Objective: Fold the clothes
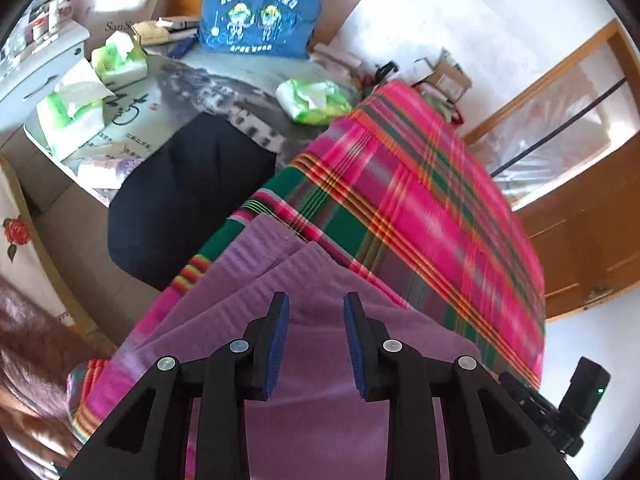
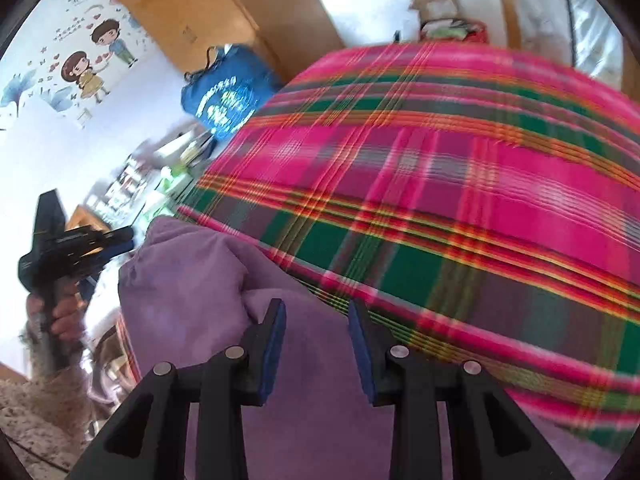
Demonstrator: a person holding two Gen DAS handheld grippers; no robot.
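Observation:
A purple garment point(image 1: 320, 352) lies in folded layers on a pink and green plaid cloth point(image 1: 420, 208). My left gripper point(image 1: 316, 304) hovers above the garment with its blue pads apart and nothing between them. In the right wrist view the same purple garment point(image 2: 192, 280) bunches at the plaid cloth's point(image 2: 460, 184) near left edge. My right gripper point(image 2: 316, 312) stands open over it, with a clear gap between the pads. A hand holds the left gripper point(image 2: 72, 248) off to the left of the garment. The right gripper's body point(image 1: 560, 408) shows at the lower right.
A dark navy garment point(image 1: 188, 196) hangs over the edge of a cluttered table point(image 1: 168, 92). Several green tissue packs point(image 1: 72, 116) and a blue printed bag point(image 1: 260, 12) stand on it. A wooden door point(image 1: 580, 208) is to the right, a cardboard box point(image 2: 192, 12) behind.

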